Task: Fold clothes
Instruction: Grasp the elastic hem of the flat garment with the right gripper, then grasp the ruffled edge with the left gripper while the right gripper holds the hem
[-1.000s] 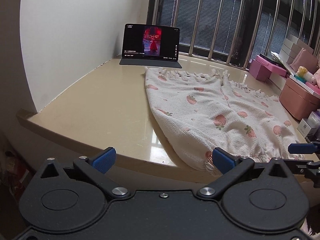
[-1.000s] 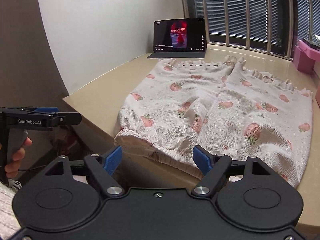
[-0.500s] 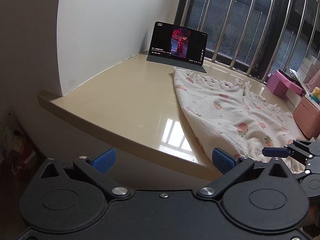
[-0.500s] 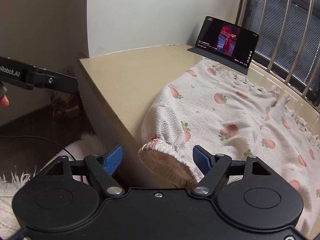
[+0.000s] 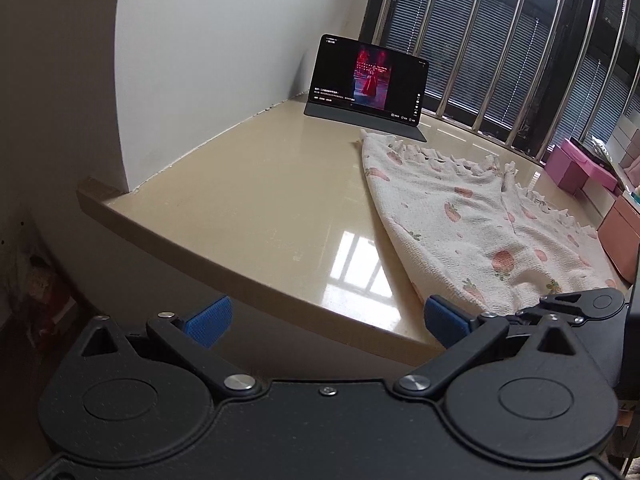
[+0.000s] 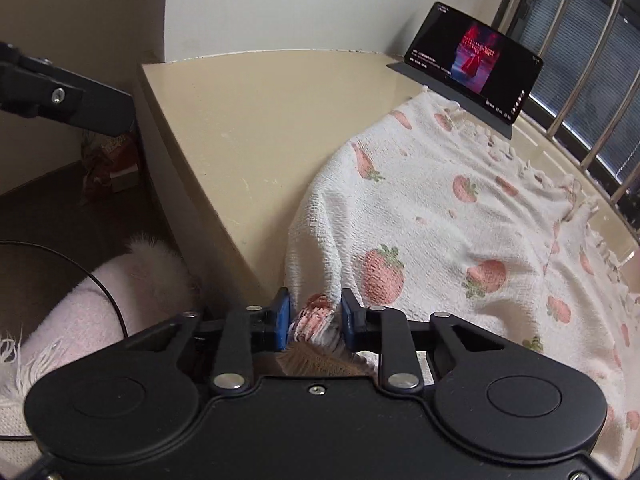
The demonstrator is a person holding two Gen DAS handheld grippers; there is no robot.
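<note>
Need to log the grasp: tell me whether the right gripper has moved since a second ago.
Yes. The right gripper has swung left along the ledge's near edge and shut on the shorts at the waistband corner.

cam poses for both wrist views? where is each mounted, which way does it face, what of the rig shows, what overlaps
Left wrist: on the left tongs, off the ledge's near edge, facing the tablet; jaws open, right tongs' linkage at right.
Right wrist: on the right tongs, at the same edge, facing along the strawberry shorts; pads clamp the waistband, left tongs' arm upper left.
Shared: ledge, shorts, tablet, window bars.
</note>
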